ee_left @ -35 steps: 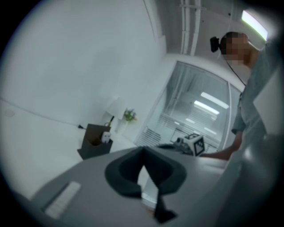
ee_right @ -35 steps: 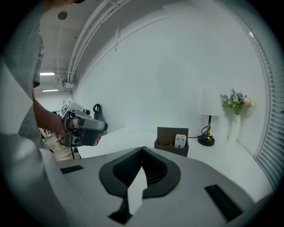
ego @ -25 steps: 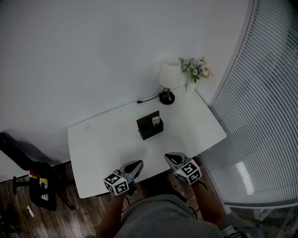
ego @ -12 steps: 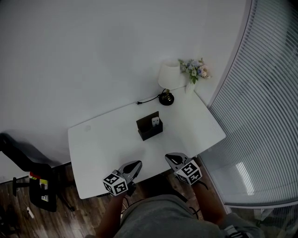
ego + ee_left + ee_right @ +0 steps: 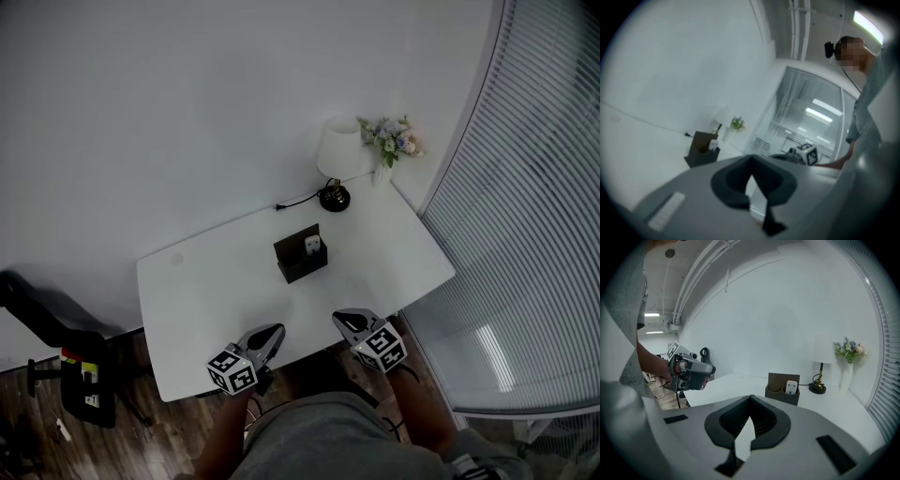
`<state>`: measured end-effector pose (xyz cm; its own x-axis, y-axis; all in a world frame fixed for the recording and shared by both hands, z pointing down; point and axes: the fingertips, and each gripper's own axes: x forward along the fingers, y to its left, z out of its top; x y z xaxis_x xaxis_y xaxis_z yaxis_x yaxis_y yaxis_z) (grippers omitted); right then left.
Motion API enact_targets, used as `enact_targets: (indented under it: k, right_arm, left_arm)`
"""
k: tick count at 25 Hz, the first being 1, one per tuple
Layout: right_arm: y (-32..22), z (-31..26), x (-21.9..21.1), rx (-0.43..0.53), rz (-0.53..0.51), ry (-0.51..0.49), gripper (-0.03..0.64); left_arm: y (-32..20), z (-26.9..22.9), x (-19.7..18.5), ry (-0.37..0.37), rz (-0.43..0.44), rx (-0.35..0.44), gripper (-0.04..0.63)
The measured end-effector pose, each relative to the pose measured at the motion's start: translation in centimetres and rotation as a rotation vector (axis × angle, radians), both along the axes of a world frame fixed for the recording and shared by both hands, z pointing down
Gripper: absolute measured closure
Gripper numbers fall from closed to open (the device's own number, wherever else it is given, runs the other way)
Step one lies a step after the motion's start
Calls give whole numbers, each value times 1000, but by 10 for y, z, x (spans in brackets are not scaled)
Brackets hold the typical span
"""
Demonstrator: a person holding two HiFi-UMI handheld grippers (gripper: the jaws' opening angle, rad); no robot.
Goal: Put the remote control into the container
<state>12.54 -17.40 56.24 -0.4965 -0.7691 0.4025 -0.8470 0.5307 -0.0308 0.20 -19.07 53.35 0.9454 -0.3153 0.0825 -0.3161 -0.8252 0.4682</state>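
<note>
The left gripper (image 5: 277,329) and right gripper (image 5: 340,317) are grey tapered shells with black ribbed pads (image 5: 764,420) inside. Each carries a cube (image 5: 233,369) of black-and-white square markers at its 6 o'clock end. The person wears a grey top (image 5: 328,441).

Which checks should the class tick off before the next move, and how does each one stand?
1. Remote stands inside the container: ok.
2. Right gripper fingers shut, nothing between them: ok.
3. Left gripper fingers shut, nothing between them: ok.
4. Both grippers apart from the container, at the table's near edge: ok.
5. Lamp and vase upright at the far corner: ok.
6. Remote seated on the container's bottom: cannot tell.
</note>
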Motion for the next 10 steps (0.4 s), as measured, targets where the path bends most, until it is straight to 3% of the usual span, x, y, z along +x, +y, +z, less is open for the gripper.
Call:
enact_targets:
  k: [10]
  right_arm:
    - [4,14,4,-28,5,-8,600]
  left_arm:
    - [-2,5,-5,-7,-17,-5,597]
